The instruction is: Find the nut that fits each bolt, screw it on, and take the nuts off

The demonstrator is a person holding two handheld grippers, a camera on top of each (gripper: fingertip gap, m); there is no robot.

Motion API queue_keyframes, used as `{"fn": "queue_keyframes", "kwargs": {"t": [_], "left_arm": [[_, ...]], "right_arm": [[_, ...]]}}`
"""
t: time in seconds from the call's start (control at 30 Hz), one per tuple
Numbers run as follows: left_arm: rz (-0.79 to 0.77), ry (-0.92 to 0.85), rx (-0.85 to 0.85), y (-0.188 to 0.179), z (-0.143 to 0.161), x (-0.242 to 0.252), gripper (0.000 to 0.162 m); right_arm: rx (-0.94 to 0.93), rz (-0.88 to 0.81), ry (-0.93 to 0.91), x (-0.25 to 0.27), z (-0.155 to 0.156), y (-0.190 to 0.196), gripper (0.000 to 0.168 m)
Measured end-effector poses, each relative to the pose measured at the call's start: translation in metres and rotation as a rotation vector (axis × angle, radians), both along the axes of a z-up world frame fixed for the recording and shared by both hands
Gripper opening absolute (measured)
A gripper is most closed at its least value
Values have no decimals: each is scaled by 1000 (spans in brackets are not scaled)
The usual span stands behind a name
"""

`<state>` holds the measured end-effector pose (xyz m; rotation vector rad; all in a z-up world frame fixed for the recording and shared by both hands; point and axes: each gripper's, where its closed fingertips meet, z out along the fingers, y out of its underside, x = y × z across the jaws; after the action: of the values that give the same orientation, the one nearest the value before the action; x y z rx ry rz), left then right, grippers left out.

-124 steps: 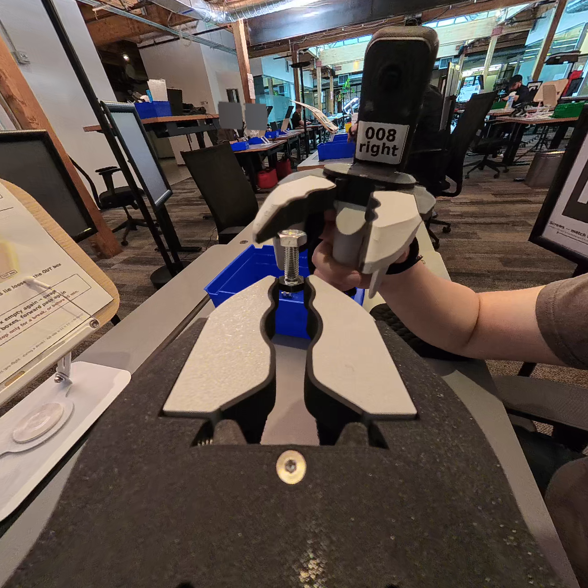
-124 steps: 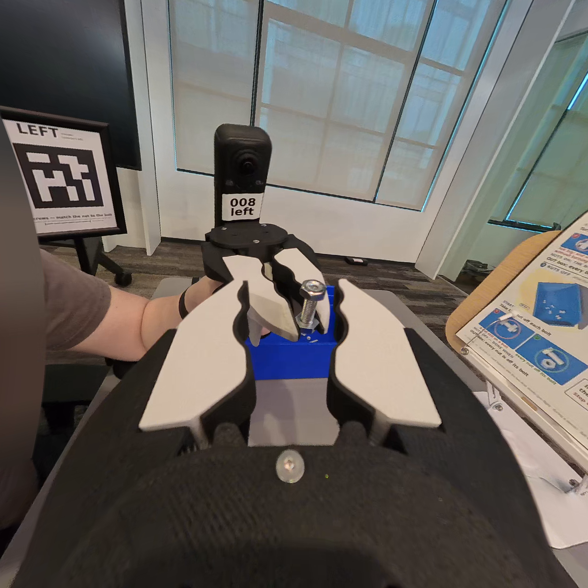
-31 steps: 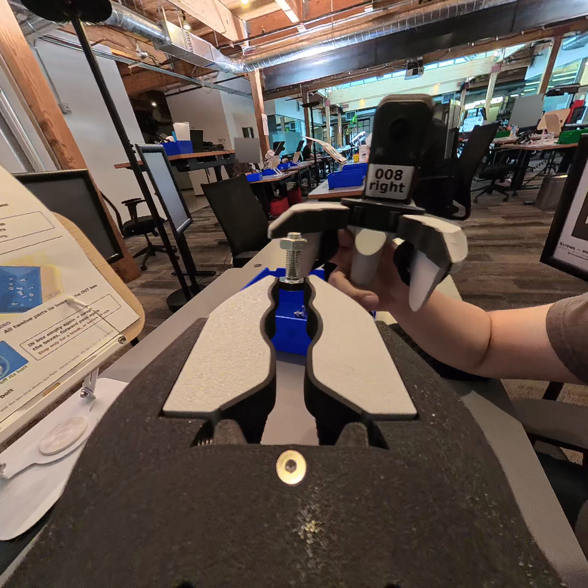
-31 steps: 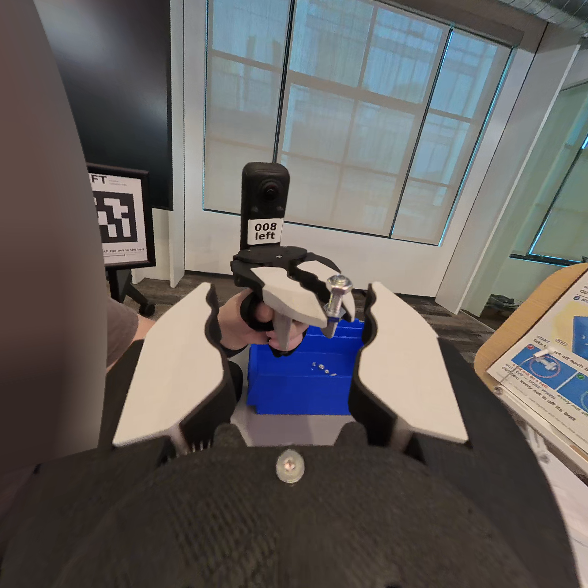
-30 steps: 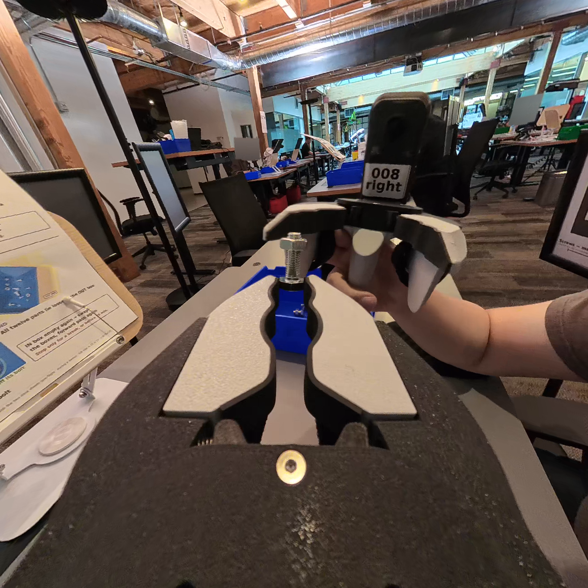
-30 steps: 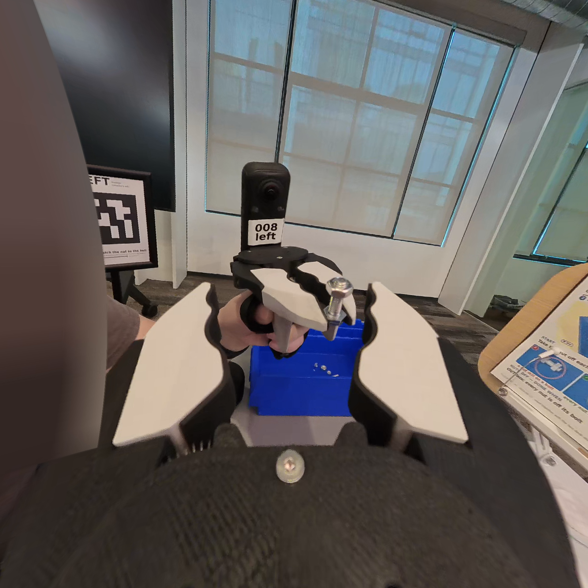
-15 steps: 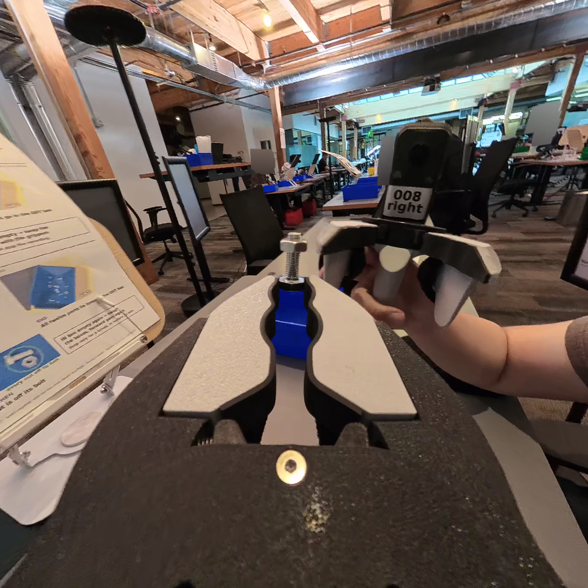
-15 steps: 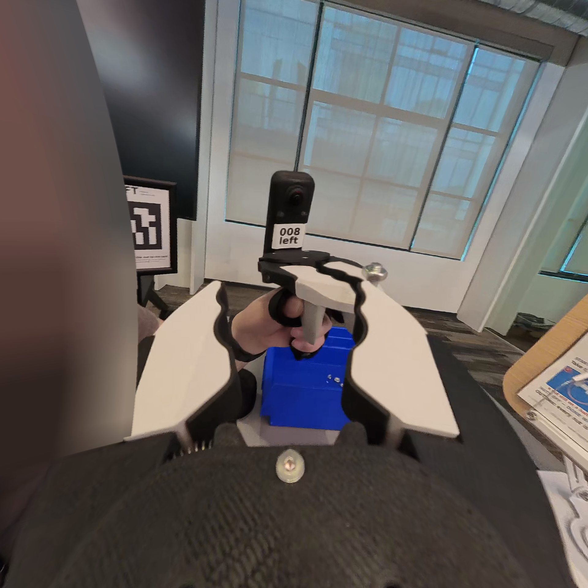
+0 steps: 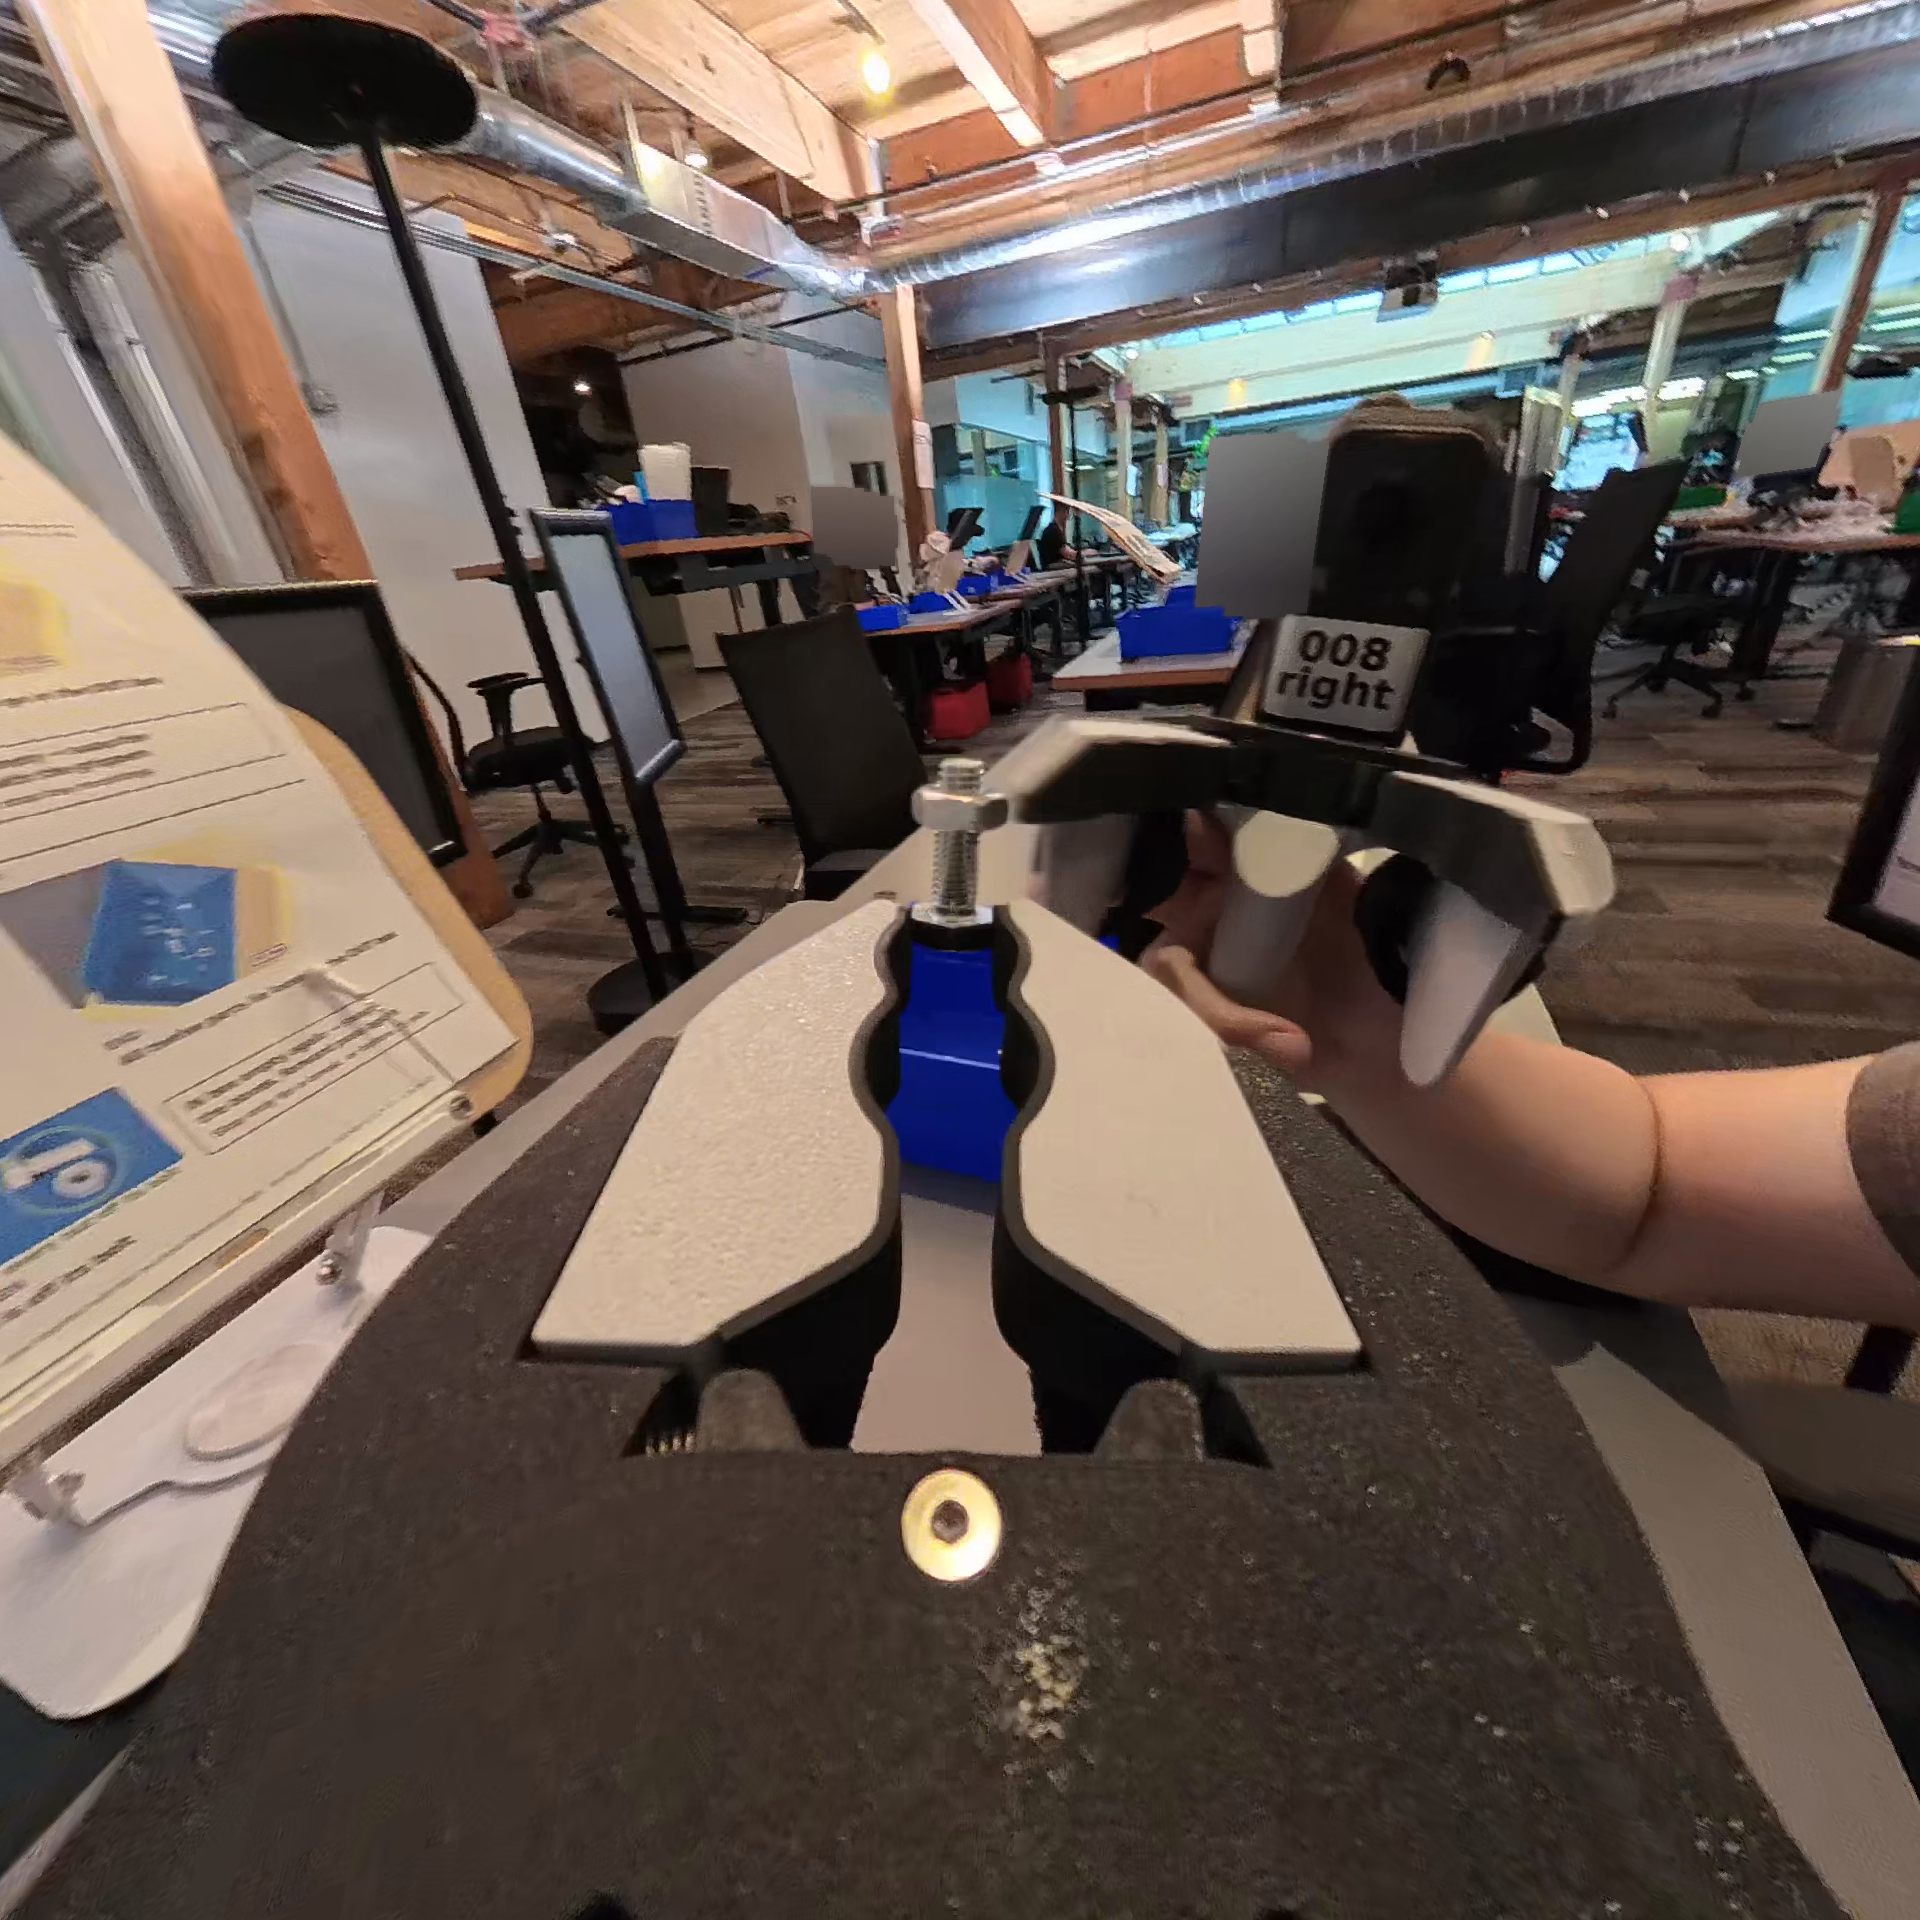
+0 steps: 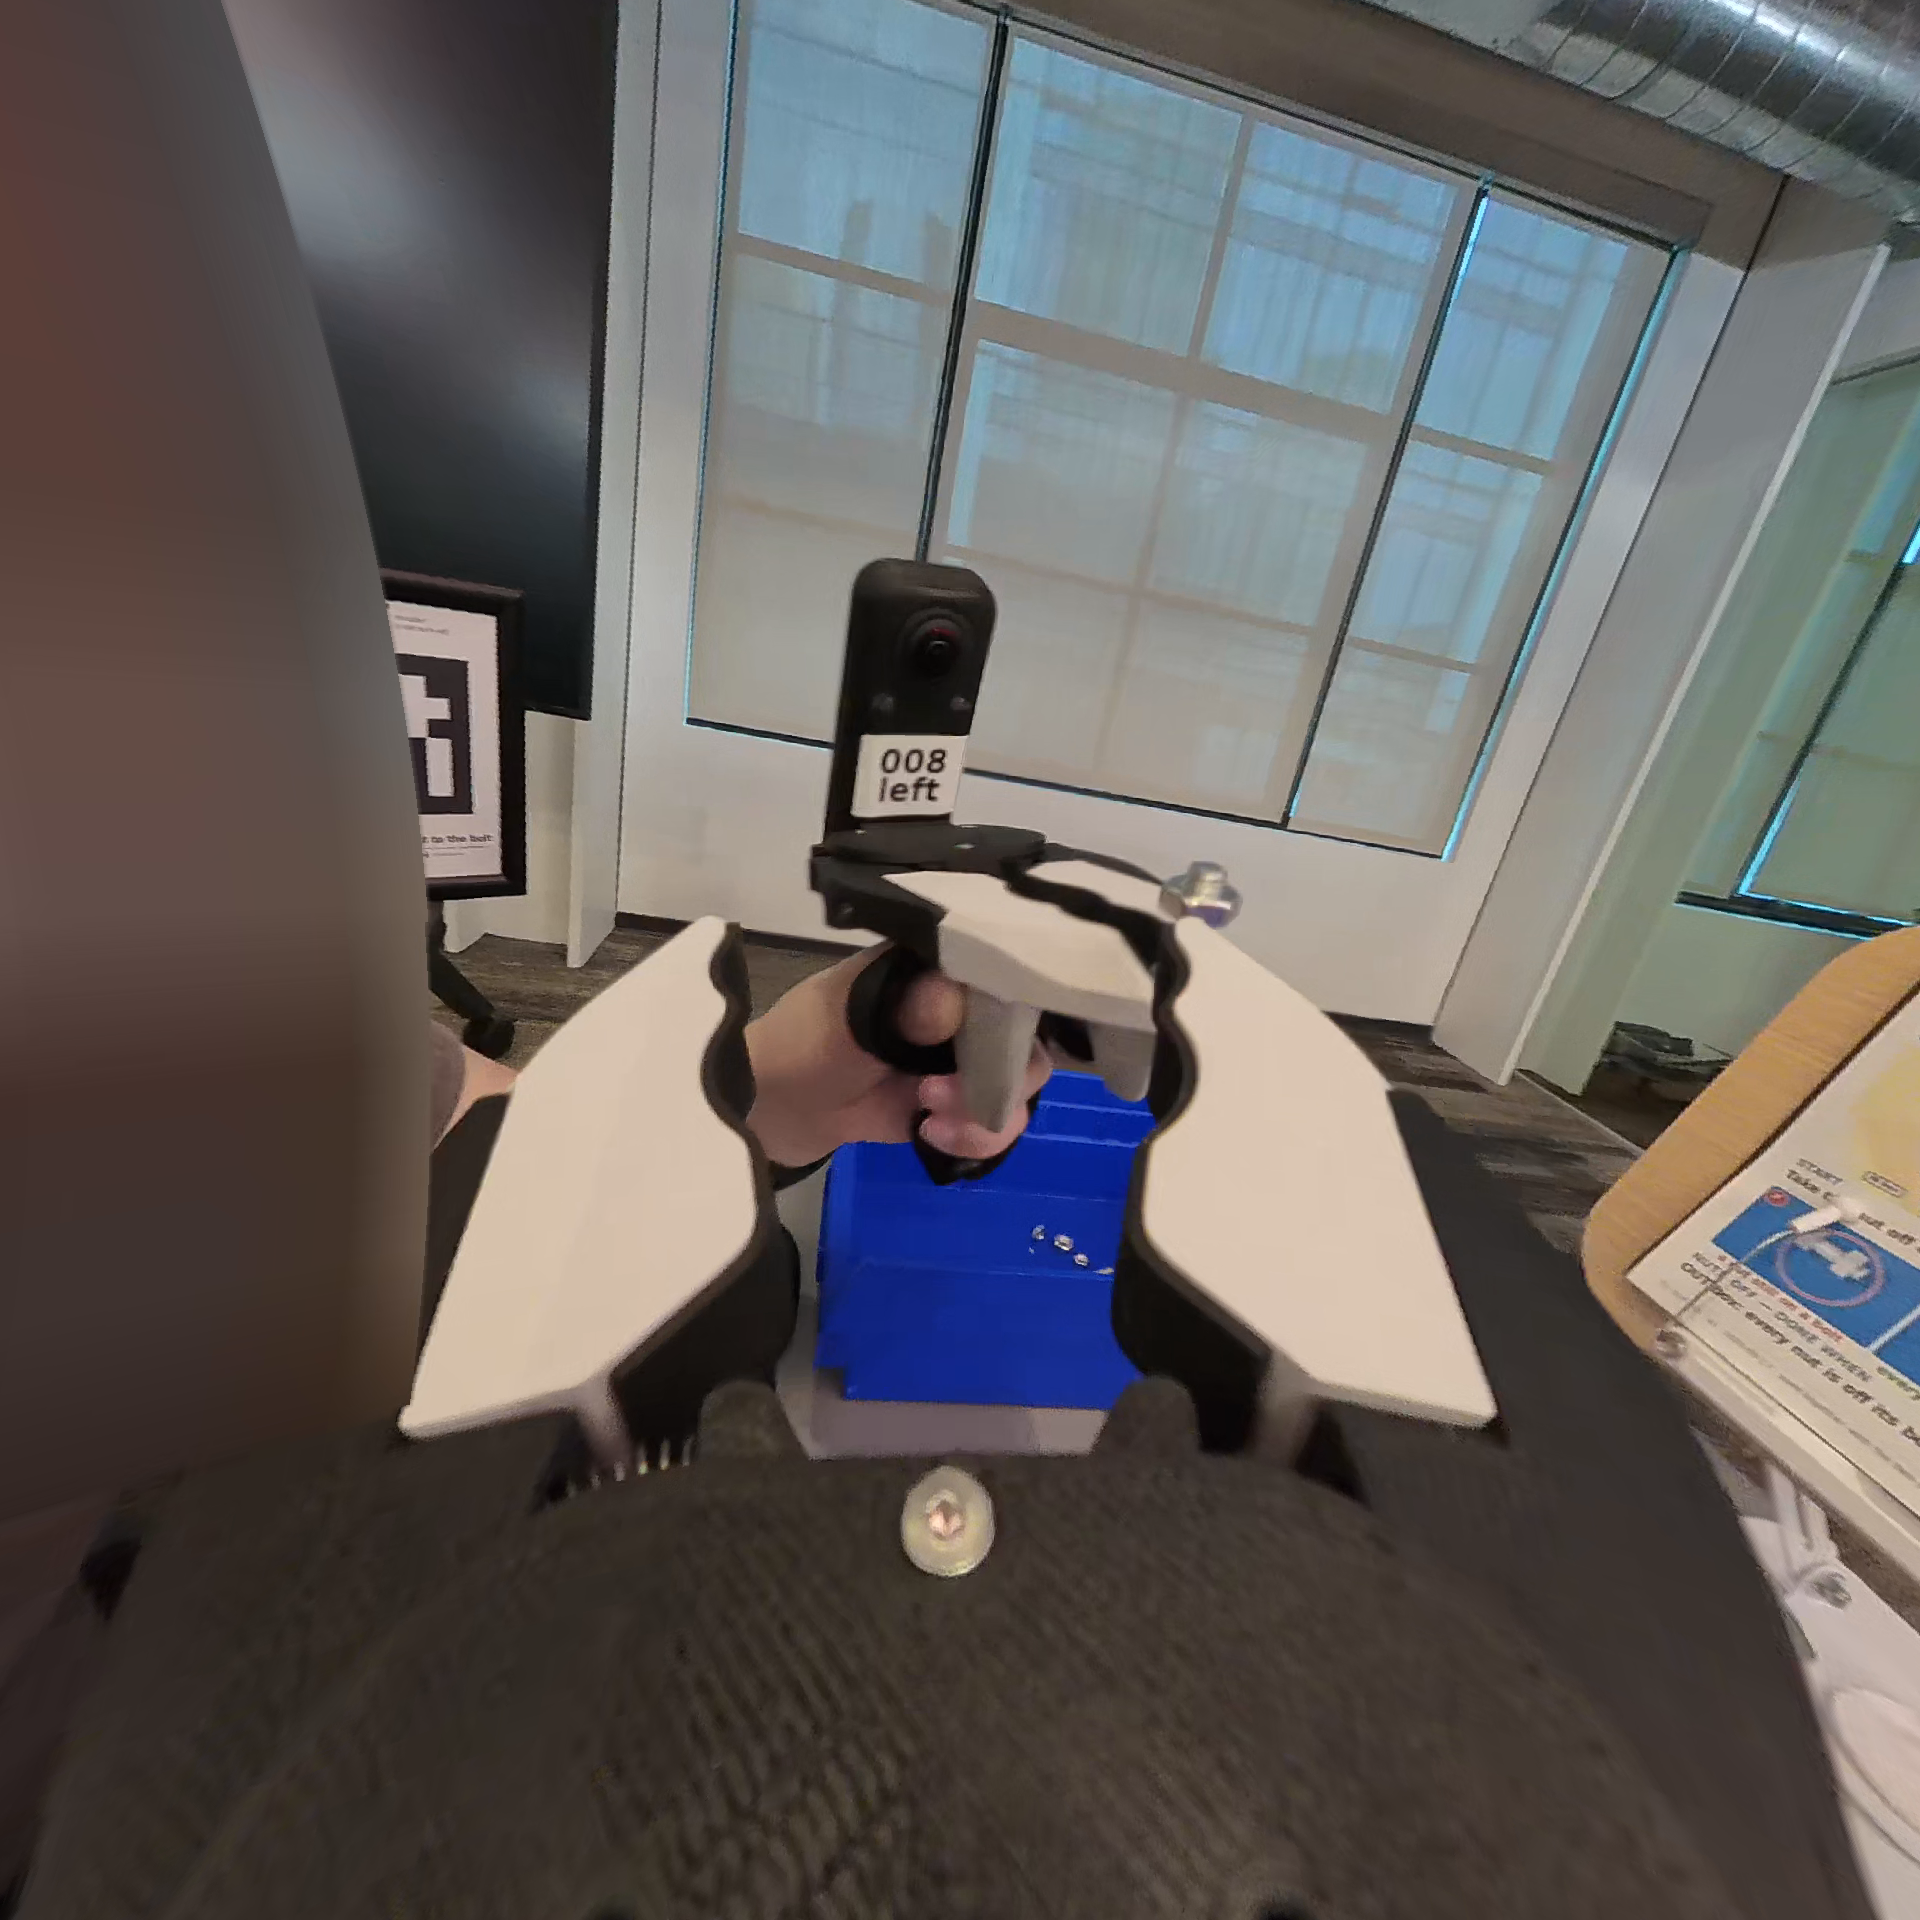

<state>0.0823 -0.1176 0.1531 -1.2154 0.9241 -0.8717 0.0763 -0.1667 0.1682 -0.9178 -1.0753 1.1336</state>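
1. Cream-paged instruction board (image 9: 197,935) on a curved wooden stand stood at the far left of the desk (image 9: 1621,1382).
2. Steel hex bolt (image 9: 958,868) rose upright from the left gripper (image 9: 951,930), whose white fingers (image 9: 748,1132) pinched its lower end above the blue plastic bin (image 9: 951,1081).
3. A silver hex nut (image 9: 960,806) sat near the bolt's tip.
4. The right gripper (image 9: 1278,821), fingers spread wide, had swung in from the right until one fingertip almost touched the nut, where a second before it stood farther off.
5. That suggests gripping and turning the nut comes next.
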Motion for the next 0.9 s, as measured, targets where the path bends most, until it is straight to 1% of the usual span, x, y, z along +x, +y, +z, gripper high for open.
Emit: {"fn": "queue_keyframes", "kwargs": {"t": [0.1,0.17,0.3,0.37,0.4,0.43,0.47,0.5,0.53,0.6,0.7,0.77,0.8,0.9], "left_arm": [[-18,-45,-30,1,6,-8,14],[-51,-24,-34,-4,2,-1,14],[-115,47,-29,-17,-12,20,14],[-110,66,-27,-17,-16,23,14],[-99,64,-21,-14,-15,22,14],[-77,58,-21,-10,-13,17,14],[-53,36,-20,-6,-9,11,14],[-31,9,-27,-2,-3,4,14],[-20,-9,-33,1,1,-3,14],[-34,-31,-42,1,5,-9,14],[-74,-7,-31,-7,2,-1,14],[-111,17,-27,-14,-2,8,14],[-146,26,-30,-19,-5,13,14],[-221,30,-56,-29,-8,21,14]], "right_arm": [[-13,-7,2,3,2,2,77],[-14,-27,19,5,4,6,80],[-32,-13,25,1,1,7,81],[-30,4,9,-2,-2,4,83],[-28,4,-1,-3,-3,3,87],[-24,-8,-10,-3,-3,4,87],[-17,-20,-13,0,-2,5,83],[-9,-9,-18,3,-1,3,67],[-11,25,-22,5,0,-1,62],[-24,47,-20,8,3,-3,62],[-13,-13,-8,10,3,6,61],[-36,-46,5,11,1,15,55],[-50,-47,11,12,0,19,49],[-87,1,25,15,-2,22,40]]}}
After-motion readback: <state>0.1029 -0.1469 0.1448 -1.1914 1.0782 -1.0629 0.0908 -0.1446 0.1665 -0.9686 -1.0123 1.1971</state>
